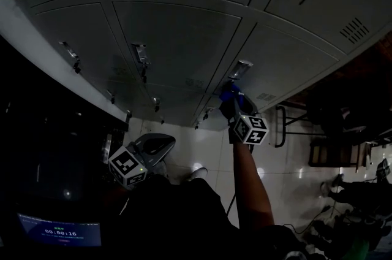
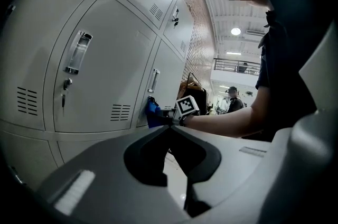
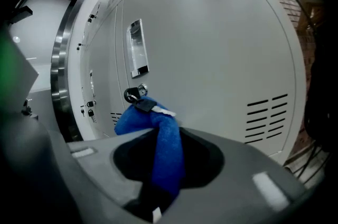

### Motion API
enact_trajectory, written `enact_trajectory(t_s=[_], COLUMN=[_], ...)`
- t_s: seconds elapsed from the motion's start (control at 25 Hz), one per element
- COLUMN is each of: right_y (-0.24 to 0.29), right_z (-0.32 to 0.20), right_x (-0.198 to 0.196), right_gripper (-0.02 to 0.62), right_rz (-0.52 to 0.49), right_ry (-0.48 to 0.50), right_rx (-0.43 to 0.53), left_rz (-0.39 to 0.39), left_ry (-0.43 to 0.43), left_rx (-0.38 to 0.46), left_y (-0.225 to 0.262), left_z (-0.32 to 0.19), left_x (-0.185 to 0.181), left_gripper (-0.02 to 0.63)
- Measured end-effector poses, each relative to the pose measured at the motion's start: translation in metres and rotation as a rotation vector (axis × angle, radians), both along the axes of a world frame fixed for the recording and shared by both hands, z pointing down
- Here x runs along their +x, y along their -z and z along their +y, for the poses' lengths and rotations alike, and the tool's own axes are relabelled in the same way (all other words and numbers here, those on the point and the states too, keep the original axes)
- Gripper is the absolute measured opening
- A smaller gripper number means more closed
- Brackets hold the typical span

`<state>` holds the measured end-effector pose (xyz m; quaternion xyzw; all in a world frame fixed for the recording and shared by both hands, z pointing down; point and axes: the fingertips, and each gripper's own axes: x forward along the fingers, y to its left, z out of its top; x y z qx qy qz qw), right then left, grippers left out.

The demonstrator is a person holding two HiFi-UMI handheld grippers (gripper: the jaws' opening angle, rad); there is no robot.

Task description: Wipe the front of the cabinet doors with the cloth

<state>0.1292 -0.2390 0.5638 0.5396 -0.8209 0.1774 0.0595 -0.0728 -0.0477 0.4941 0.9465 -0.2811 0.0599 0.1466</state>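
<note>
Right tool (image 3: 159,136) clamping blue cloth (image 3: 132,118) against cabinet door (image 3: 211,48) (key (image 3: 132,94) beside), left tool (image 2: 170,128) closed, empty

Glossy floor (image 1: 294,174), dim screen (image 1: 58,232)

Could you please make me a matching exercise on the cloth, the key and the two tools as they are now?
1. cloth
2. key
3. left tool
4. right tool

A. shut, empty
B. blue, bunched by the lock
C. shut on the cloth
D. hanging at the cabinet door

Pairs: 1-B, 2-D, 3-A, 4-C.
</note>
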Motion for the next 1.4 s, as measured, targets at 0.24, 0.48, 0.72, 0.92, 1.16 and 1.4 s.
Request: enact_trajectory(t_s=[0.24, 0.48, 0.72, 0.92, 1.16, 1.4], right_y=[0.002, 0.003, 0.0, 0.001, 0.0, 0.022], right_z=[0.001, 0.004, 0.007, 0.011, 0.014, 0.042], right_x=[0.041, 0.095, 0.161, 0.193, 0.198, 0.152], right_gripper=[0.083, 0.083, 0.083, 0.083, 0.083, 0.083], right_rz=[0.003, 0.001, 0.024, 0.038, 0.024, -0.051], right_ry=[-0.064, -0.153, -0.271, -0.334, -0.353, -0.24], right_rx=[0.006, 0.0, -0.002, 0.002, 0.005, 0.058], left_rz=[0.004, 0.001, -0.003, -0.007, -0.009, -0.001], left_ry=[-0.051, -0.087, -0.11, -0.117, -0.117, -0.108], left_rx=[0.005, 0.002, -0.001, -0.001, -0.003, 0.004], left_y=[-0.004, -0.002, -0.001, -0.001, -0.002, 0.0], left_z=[-0.006, -0.012, -0.013, -0.013, -0.01, -0.01], left_x=[0.021, 0.041, 0.055, 0.059, 0.058, 0.051], left_gripper=[0.002, 0.002, 0.002, 0.002, 0.002, 0.002])
